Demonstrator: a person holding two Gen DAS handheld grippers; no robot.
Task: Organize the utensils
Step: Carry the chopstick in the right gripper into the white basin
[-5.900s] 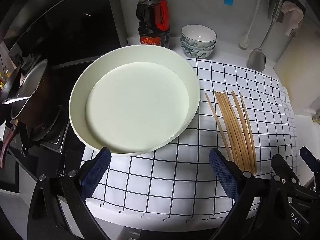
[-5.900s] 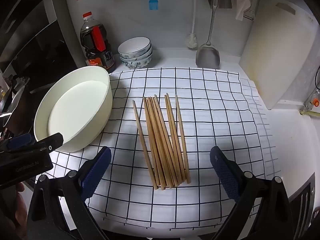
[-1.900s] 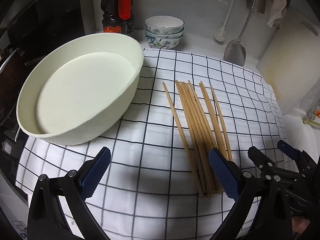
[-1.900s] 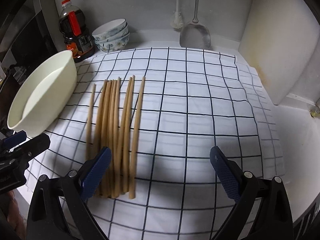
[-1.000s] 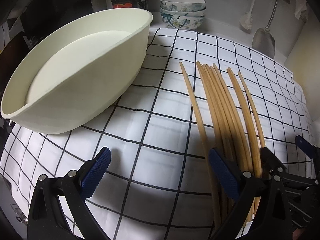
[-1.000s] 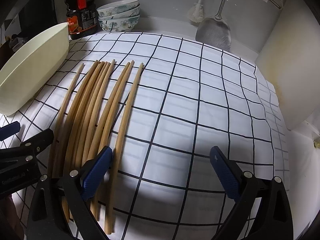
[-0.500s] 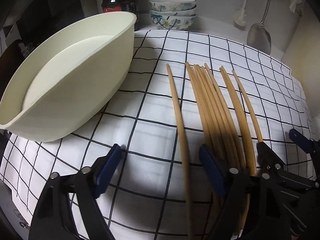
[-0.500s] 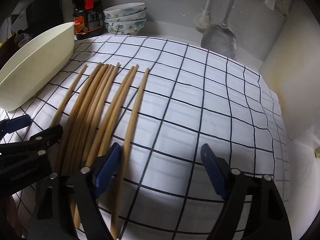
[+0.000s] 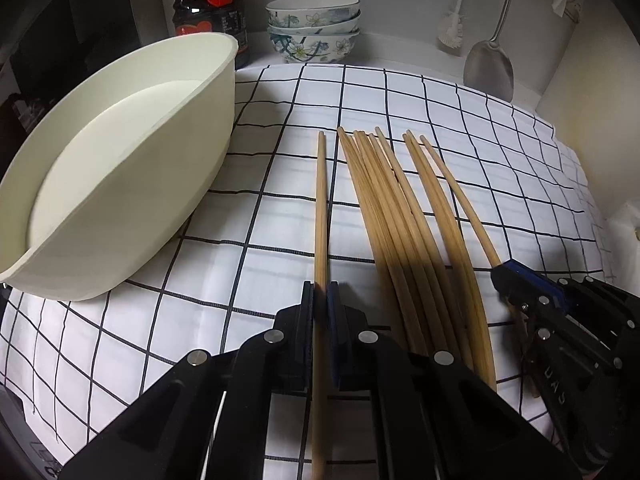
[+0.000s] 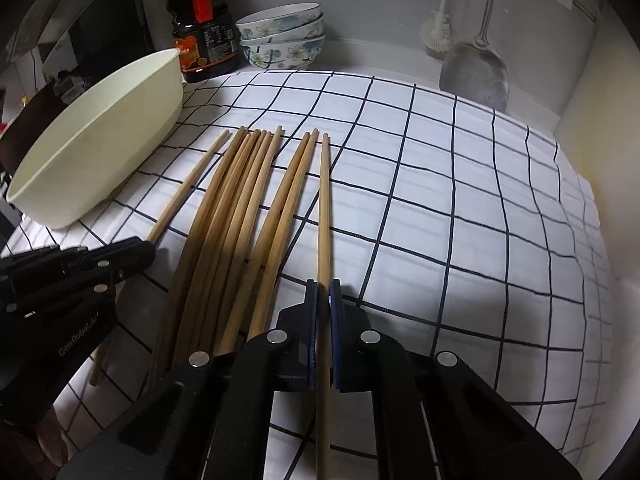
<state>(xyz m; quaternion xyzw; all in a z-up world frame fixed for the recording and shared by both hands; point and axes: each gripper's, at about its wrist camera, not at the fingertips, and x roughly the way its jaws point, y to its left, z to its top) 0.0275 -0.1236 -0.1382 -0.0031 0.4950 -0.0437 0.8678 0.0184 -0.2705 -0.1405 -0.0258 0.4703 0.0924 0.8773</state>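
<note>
Several wooden chopsticks (image 9: pixel 400 220) lie side by side on a checked cloth (image 9: pixel 500 152), pointing away from me. My left gripper (image 9: pixel 320 292) is shut on the leftmost chopstick (image 9: pixel 321 200), which lies a little apart from the rest. My right gripper (image 10: pixel 324 288) is shut on the rightmost chopstick (image 10: pixel 324 200). Both held sticks still touch the cloth along their length. Each view shows the other gripper at its edge: the right gripper (image 9: pixel 516 276) and the left gripper (image 10: pixel 136 250). A large cream bowl (image 9: pixel 180 128) stands empty to the left of the sticks.
At the back stand a dark sauce bottle (image 10: pixel 204 40) and stacked floral bowls (image 10: pixel 280 36). A metal spatula (image 10: pixel 476 72) and a brush (image 10: pixel 438 32) hang on the wall. A pale board (image 9: pixel 592 92) leans at the right. A dark stove area lies left of the bowl.
Both grippers stood wide open over the cloth a second ago. Their jaws have since come together, each pinching one outer chopstick. Both hands tilted slightly.
</note>
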